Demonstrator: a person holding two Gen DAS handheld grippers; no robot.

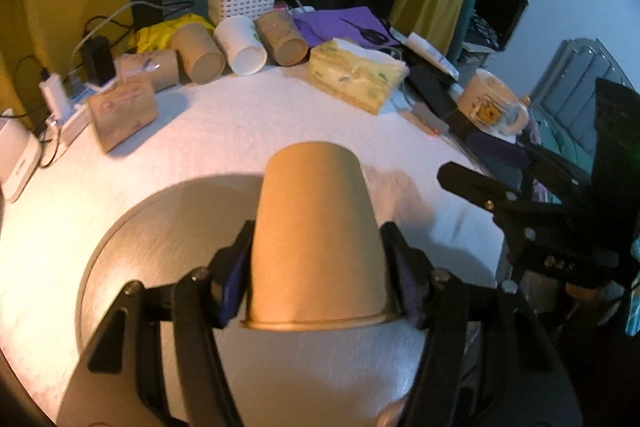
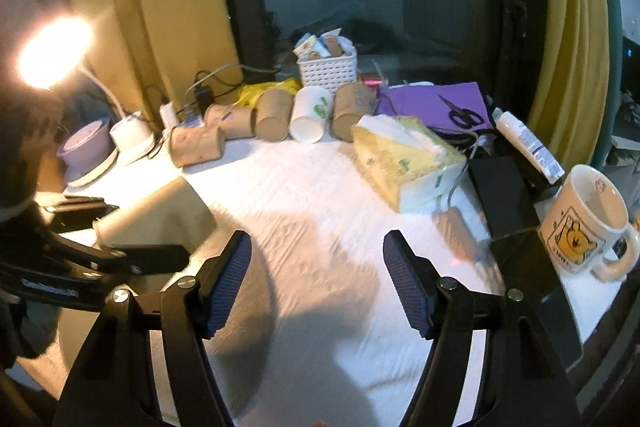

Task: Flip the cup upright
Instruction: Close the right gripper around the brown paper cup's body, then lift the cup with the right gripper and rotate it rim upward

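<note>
White cloth covers the surface (image 2: pixel 320 195), which stands before a dark window flanked by yellow curtains (image 2: pixel 568 27). Along its far edge, from left to right, lie a row of brown paper cups on their sides (image 2: pixel 272 117), a white paper cup on its side (image 2: pixel 310 115), a white perforated plastic basket (image 2: pixel 327 69) behind them, a yellow tissue pack (image 2: pixel 404 161), a purple sheet carrying black scissors (image 2: pixel 460 113), and a cream ceramic mug with a bear print (image 2: pixel 584 223) near the right edge.

Only the right wrist view shows the lit white desk lamp (image 2: pixel 56 51) at far left, the purple round container (image 2: pixel 86 149) beside its base, and a white tube with a label (image 2: pixel 524 139) lying near the mug. Only the left wrist view shows the round grey metal disc (image 1: pixel 160 247) on the cloth beneath the cup.

The left gripper (image 1: pixel 320 275) has its jaws pressed on both sides of the plain brown paper cup (image 1: pixel 318 239), near the rim; the cup is upside down, closed base pointing away from the camera, over the disc and cloth. The right gripper (image 2: pixel 318 281) hangs over the bare cloth with its jaws spread wide, its blue ribbed pads (image 2: pixel 232 279) touching nothing.
</note>
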